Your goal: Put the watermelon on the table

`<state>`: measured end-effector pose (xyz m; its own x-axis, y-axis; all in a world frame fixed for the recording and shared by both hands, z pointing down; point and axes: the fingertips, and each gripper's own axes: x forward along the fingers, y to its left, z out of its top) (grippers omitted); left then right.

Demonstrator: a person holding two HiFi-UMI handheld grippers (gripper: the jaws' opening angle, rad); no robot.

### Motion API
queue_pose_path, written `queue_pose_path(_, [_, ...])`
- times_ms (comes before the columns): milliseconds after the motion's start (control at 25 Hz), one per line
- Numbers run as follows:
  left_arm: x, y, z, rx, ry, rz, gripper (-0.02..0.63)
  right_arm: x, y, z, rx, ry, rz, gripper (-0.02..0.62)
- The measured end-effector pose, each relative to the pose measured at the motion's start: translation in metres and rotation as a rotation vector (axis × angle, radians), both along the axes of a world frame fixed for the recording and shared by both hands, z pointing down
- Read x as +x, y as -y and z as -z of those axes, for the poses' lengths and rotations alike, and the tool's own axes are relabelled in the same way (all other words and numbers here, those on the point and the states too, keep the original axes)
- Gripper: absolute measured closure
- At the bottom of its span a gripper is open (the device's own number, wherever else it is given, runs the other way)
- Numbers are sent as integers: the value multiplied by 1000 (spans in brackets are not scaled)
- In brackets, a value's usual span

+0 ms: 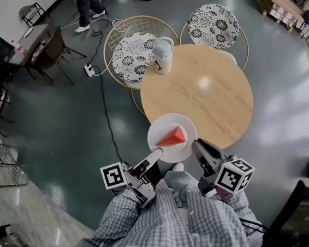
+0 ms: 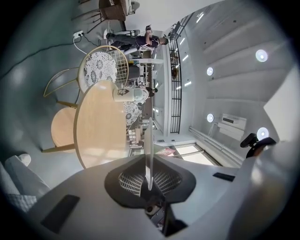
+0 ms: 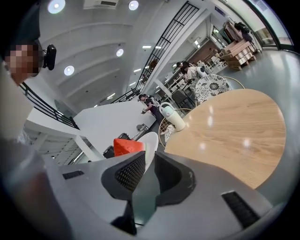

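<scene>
Checked shirt [image 1: 171, 228]; grey left gripper [image 1: 157, 153] and right gripper [image 1: 197, 144] bear marker cubes [image 1: 114, 175].

A glossy dark grey-green floor [image 1: 51, 136] mirrors the lights. On it stands a round wooden table [image 1: 212, 97], with two wire chairs [image 1: 133, 54] with black-and-white patterned cushions just behind. A black cable [image 1: 107, 114] runs over the floor to a power strip [image 1: 89, 70]. Round lamps [image 3: 56, 6] shine in the white ceiling, near a black railing [image 3: 171, 30].

Left gripper [image 1: 155, 154] and right gripper [image 1: 197, 144] side by side, jaws clamped.
</scene>
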<state>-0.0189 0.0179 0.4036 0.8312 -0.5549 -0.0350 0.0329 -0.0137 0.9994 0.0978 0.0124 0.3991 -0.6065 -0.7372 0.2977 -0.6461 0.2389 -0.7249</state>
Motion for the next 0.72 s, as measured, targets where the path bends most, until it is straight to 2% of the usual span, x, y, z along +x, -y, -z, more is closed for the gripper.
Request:
queue_pose_path(400, [13,24,-25,-46,56,-56,571,14,19,-29,-94,63,-24,531])
queue_pose_path(720, [7,46,-60,-102,62,-74,571,6,39,-68,-176,47,-35,531])
